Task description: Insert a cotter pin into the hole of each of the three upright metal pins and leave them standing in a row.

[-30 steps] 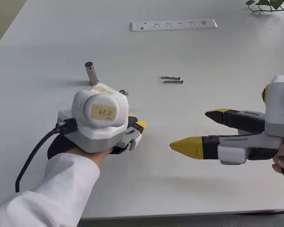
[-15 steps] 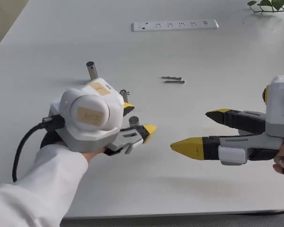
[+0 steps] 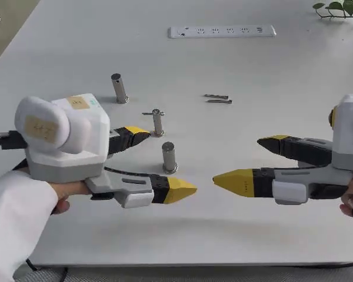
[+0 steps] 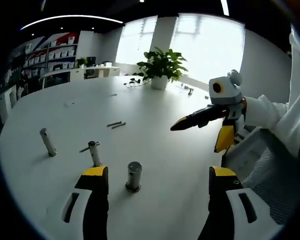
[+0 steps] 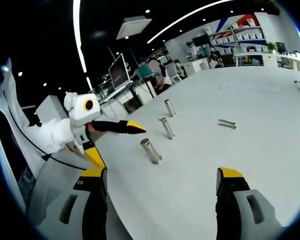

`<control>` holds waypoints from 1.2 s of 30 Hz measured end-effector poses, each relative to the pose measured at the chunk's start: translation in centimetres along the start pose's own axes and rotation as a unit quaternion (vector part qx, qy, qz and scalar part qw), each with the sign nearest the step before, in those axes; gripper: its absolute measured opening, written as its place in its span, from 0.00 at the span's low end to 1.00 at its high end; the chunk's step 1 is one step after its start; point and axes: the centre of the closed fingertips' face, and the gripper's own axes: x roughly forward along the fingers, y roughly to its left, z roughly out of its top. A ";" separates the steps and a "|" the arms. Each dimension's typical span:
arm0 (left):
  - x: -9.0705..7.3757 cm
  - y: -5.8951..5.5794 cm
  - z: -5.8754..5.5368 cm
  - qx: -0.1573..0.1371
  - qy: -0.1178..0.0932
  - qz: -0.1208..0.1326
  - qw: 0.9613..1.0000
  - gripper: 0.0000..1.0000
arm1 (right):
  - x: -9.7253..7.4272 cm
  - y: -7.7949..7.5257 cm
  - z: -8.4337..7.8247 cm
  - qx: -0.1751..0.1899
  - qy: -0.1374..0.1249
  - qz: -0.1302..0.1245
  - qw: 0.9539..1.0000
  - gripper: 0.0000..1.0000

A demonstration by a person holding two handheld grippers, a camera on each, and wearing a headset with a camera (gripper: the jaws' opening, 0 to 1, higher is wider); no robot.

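— What's on the bench?
— A white table (image 3: pixel 270 223). The left gripper (image 4: pixel 158 174) is held low over its near-left part and the right gripper (image 3: pixel 236 160) over its near-right. Both have their black, yellow-tipped jaws spread wide and grip nothing, and the tips point toward each other.
— And the pins?
— Three short silver cylinders stand upright on flared bases in a slanting row: the far pin (image 3: pixel 119 88), the middle pin (image 3: pixel 157 122) and the near pin (image 3: pixel 169 157). A cotter pin (image 3: pixel 147 113) runs through the head of the middle one and pokes out sideways. Two loose cotter pins (image 3: pixel 215 96) lie side by side on the table, well to the right of the row.
— What has changed?
— A second ago the left gripper's body hid the middle and near pins. Half a second ago the near pin showed between its jaws. Now it has drawn back to the left with the jaws wider, and all three pins stand clear, the near one just ahead of its tips, untouched. The right gripper has kept its place and its spread.
— Anything you can't make out?
— In the head view the right gripper's body runs off the right edge. Beyond the power strip (image 3: pixel 222 31), a plant (image 3: pixel 340 6) is cut by the top edge. The holes in the far and near pins are too small to see
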 end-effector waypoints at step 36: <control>-2.5 0.5 -2.5 -0.023 0.019 0.020 0.999 0.99 | -1.3 -1.5 3.4 -0.055 0.049 -0.004 0.997 0.85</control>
